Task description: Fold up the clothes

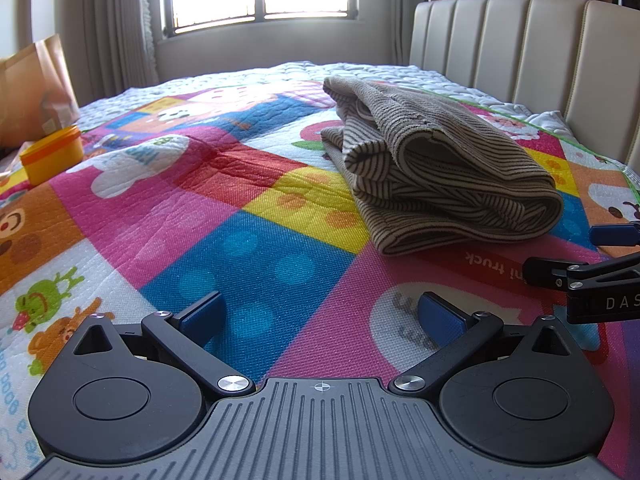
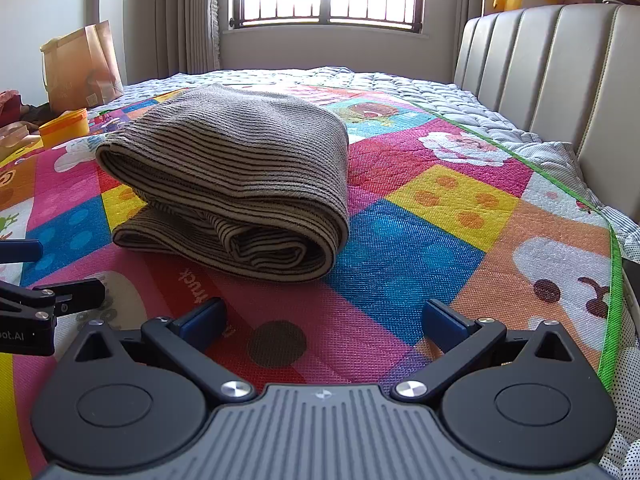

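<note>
1. The left hand-held gripper point(image 1: 320, 316) sat low over the play mat point(image 1: 256, 240), released, its blue pads spread wide with nothing between them.
2. The right hand-held gripper point(image 2: 324, 320) was likewise released and empty, just beside the left one; each showed at the edge of the other's view.
3. Ahead of both lay the striped garment point(image 2: 236, 184), a folded bundle resting on the mat, apart from either set of pads.
4. From the left hand-held gripper the garment point(image 1: 436, 176) lay forward and to the right; from the right one it lay forward and slightly left, so it sat between their lines of reach.
5. The rolled fold edge faced the right hand-held gripper, and the bundle's long axis seemed to run away toward the window. The right one looked the nearer.
6. The fold appeared largely done; any tidying would probably start at that near edge.
7. Farther left, an orange tub point(image 1: 52, 156) stood, well apart.
</note>
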Tool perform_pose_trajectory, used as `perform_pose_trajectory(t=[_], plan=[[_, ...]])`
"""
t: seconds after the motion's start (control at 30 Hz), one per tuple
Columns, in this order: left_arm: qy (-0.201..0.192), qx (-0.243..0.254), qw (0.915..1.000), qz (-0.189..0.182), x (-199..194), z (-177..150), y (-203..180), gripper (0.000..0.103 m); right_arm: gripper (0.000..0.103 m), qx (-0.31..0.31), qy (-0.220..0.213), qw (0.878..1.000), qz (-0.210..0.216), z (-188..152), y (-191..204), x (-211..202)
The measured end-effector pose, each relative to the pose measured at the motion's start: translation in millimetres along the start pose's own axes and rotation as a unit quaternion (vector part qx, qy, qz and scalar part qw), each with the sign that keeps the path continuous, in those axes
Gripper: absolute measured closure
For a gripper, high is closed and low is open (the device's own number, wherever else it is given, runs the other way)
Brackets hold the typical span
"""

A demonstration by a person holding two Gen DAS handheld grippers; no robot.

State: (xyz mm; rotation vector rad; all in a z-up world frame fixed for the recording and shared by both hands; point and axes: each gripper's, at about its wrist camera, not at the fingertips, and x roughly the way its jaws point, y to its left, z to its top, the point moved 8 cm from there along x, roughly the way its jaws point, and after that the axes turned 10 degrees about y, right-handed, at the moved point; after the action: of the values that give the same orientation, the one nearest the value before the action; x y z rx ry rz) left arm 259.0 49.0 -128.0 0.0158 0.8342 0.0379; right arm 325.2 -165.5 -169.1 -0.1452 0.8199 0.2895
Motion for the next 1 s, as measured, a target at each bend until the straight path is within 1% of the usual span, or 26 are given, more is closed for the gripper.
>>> perform_pose_trajectory(t=[0.57, 0.7, 0.8, 0.9, 1.0], plan=[[0.000, -0.008, 0.9999, -0.010, 0, -1, 1, 0.000, 0.000, 0.000, 0.000, 1.000, 0.000, 0, 0, 0], [0.002, -0.005, 1.0000, -0.005, 1, -1, 0, 0.000, 0.000, 0.000, -0.001, 1.000, -0.001, 0, 0, -1], [0.003, -0.003, 1.0000, -0.009, 2, 1, 0, 0.000, 0.000, -0.001, -0.002, 1.000, -0.002, 0, 0, -1], [0.009, -0.016, 0.9994, -0.031, 4, 3, 4, 0.000, 0.000, -0.003, -0.002, 1.000, -0.004, 0, 0, -1], [0.020, -0.081, 0.9936, -0.077, -4, 5, 13, 0.000, 0.000, -0.001, -0.003, 1.000, -0.001, -1, -1, -1]])
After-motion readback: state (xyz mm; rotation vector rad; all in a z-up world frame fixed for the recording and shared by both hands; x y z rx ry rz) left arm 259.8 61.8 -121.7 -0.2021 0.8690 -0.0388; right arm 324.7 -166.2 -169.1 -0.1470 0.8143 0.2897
